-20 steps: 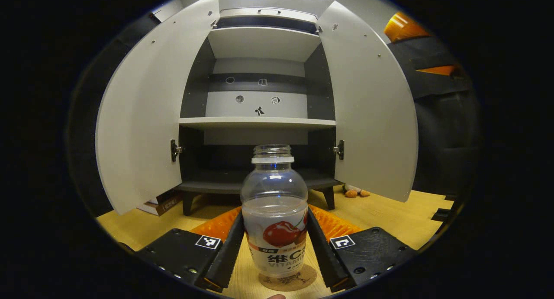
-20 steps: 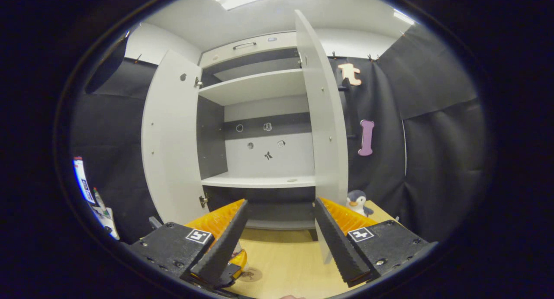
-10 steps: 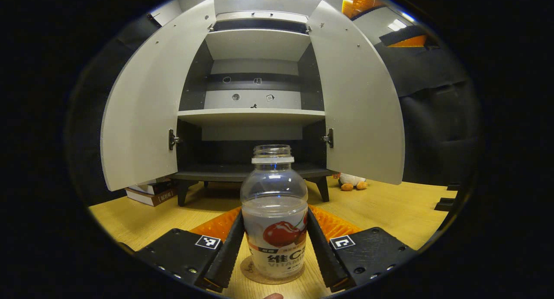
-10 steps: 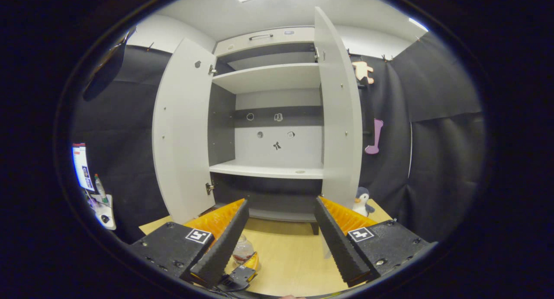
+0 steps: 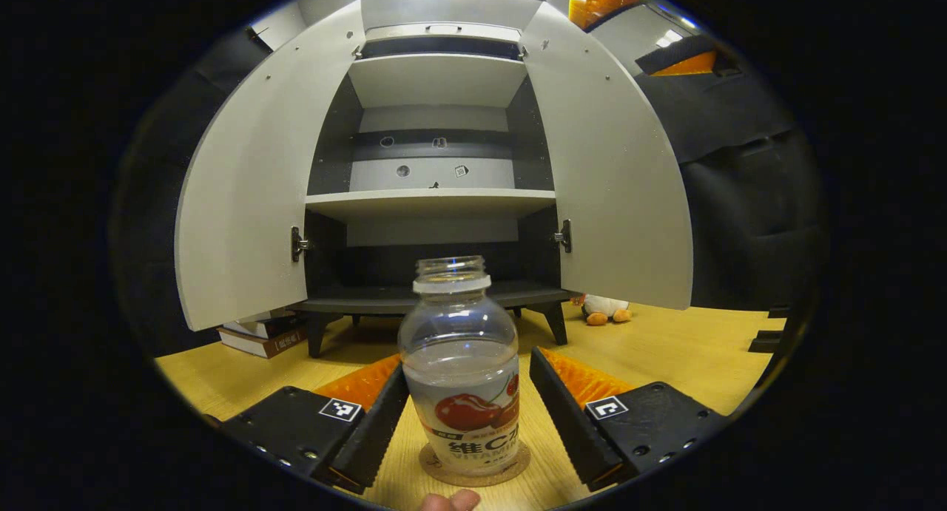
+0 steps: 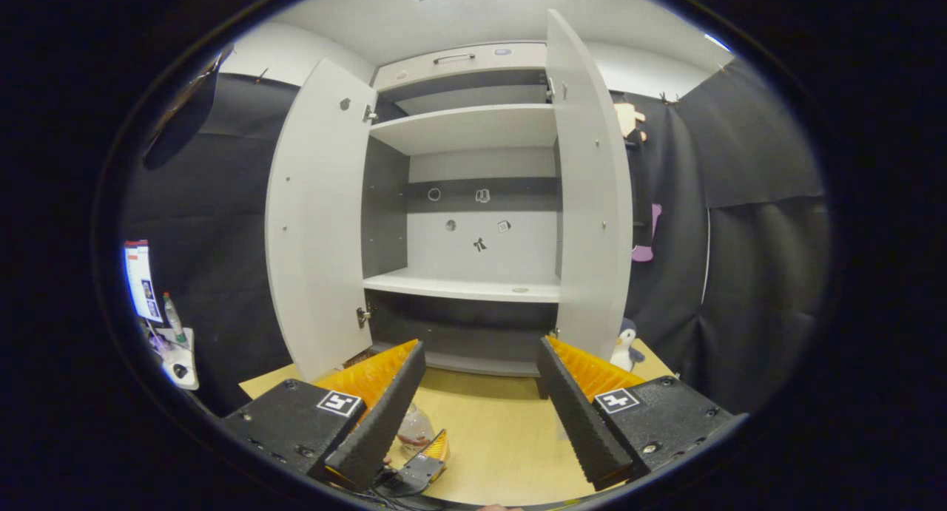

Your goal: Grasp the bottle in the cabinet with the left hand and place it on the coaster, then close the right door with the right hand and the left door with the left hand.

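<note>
Bottle (image 5: 460,378) of clear plastic, round-shouldered and uncapped, with a cherry label, stands upright on your round cork coaster (image 5: 475,466) on the pale wood-grain tabletop (image 5: 666,356). Your left gripper (image 5: 467,415) sits spread around it: the ribbed left finger lies right beside the bottle's wall, the right finger stands apart with a visible gap, so you are not pinching it. Beyond it the cabinet (image 5: 433,200) is open, with a flat pale shelf, dark side walls and short splayed legs; both smooth grey doors, the left door (image 5: 248,193) and the right door (image 5: 614,171), swing wide on metal hinges. Stacked books (image 5: 259,333) lie under the left door and a plush toy (image 5: 603,309) sits under the right. In the right gripper view your right gripper (image 6: 477,400) is spread wide with nothing between its serrated fingers, facing the cabinet front, the right door edge-on above it
</note>
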Action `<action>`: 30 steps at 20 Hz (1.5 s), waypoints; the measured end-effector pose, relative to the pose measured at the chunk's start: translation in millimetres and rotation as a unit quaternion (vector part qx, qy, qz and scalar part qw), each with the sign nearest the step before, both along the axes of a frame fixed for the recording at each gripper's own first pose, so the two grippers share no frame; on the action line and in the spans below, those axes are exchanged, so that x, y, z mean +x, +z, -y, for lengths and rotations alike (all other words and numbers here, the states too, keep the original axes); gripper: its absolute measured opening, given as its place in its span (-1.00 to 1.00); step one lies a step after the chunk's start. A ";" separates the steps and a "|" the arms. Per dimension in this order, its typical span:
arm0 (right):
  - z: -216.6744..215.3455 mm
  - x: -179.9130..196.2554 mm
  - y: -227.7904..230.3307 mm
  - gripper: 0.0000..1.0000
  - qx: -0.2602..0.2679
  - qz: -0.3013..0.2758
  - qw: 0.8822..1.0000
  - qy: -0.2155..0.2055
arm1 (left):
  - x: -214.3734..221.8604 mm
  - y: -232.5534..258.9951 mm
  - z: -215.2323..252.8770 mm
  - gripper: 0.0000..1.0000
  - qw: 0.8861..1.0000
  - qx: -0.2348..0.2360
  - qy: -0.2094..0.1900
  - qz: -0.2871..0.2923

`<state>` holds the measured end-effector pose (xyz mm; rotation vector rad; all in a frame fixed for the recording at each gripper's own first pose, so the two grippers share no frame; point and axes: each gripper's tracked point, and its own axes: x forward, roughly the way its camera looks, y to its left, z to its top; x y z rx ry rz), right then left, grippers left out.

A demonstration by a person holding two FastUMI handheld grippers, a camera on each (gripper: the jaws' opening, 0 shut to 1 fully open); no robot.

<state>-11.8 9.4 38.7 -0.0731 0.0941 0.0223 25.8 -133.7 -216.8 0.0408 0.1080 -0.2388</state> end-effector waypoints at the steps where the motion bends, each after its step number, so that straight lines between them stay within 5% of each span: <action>1: 0.9 -0.1 -0.9 0.99 -0.002 0.000 1.000 -0.001 | -2.3 2.2 1.8 0.92 1.000 -0.001 -0.007 -0.004; 11: 15.6 -9.8 -1.6 1.00 0.005 0.011 1.000 -0.012 | -12.8 92.4 -25.6 0.91 0.999 -0.034 -0.005 0.035; 17: 16.5 -3.7 14.7 0.99 0.029 0.058 0.998 -0.016 | -6.4 171.1 -61.5 0.91 0.996 -0.012 0.042 0.071; 23: 29.2 2.0 22.4 0.99 0.032 0.083 0.996 -0.027 | -12.0 200.6 -62.5 0.91 0.998 -0.025 0.029 0.057; 26: 63.8 -1.4 66.9 0.99 0.019 0.123 0.991 -0.039 | -11.2 207.6 -67.9 0.92 0.997 -0.038 0.037 0.052; 30: 150.7 -4.9 127.8 0.98 -0.003 0.169 0.980 -0.109 | -6.6 206.3 -73.6 0.90 0.997 -0.037 0.044 0.047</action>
